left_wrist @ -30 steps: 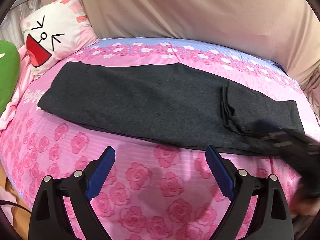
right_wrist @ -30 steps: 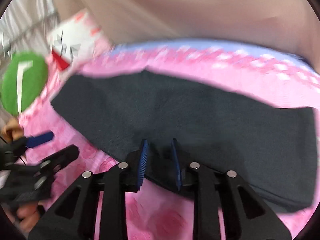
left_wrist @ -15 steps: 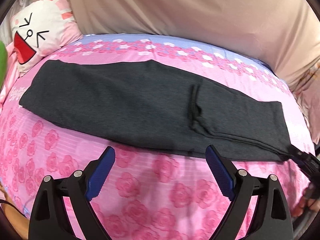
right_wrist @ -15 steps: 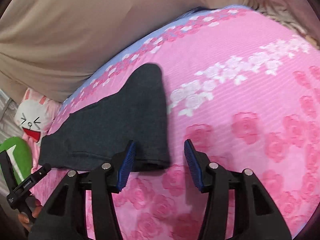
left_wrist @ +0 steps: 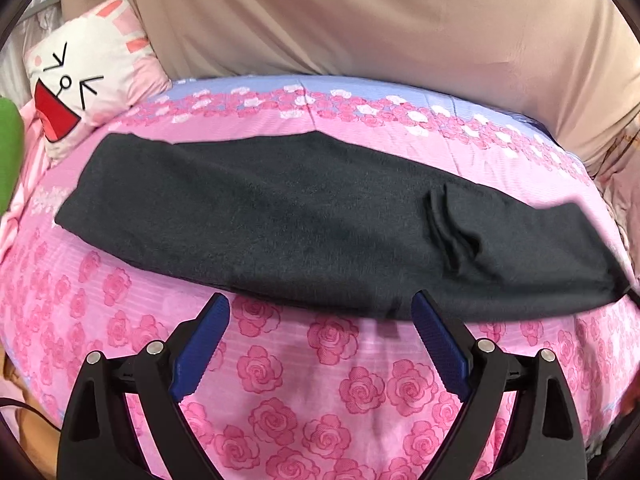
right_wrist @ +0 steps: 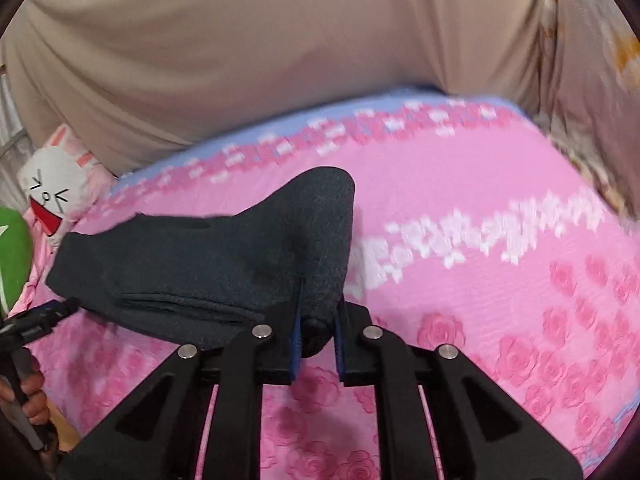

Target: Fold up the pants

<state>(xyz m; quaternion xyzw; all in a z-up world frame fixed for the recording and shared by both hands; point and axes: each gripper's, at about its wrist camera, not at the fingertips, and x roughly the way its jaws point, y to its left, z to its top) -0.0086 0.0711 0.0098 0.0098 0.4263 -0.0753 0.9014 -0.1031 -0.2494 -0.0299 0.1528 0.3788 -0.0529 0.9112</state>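
1. The dark grey pants (left_wrist: 304, 220) lay flat on the bed (left_wrist: 328, 380), stretched long from the pillow end on the left to the far right end, closer to the back edge than to the front edge.
2. Our right gripper (right_wrist: 316, 320) had just been closing, and we saw its blue pads (right_wrist: 297, 340) pinching the right end of the pants, with the cloth bunched between them and lifted up a bit off the bed.
3. Our left gripper (left_wrist: 320, 328) was spread wide with nothing in it. It hung over the pink sheet just in front of the pants, near the middle of their long side.
4. The long line of the pants ran across us, from left to right. The right hand was at one end of that line, so we thought it was the hand to carry that end over toward the pillow end. The left hand was closer to the middle, where the fold would bend.
5. The pants looked soft and a little fuzzy, and floppy where they were lifted. We saw a small wrinkle near the right end.
6. The sheet was pink with roses and looked smooth. A bunny pillow (left_wrist: 88, 72) with a laughing face sat at the back left corner of the bed.
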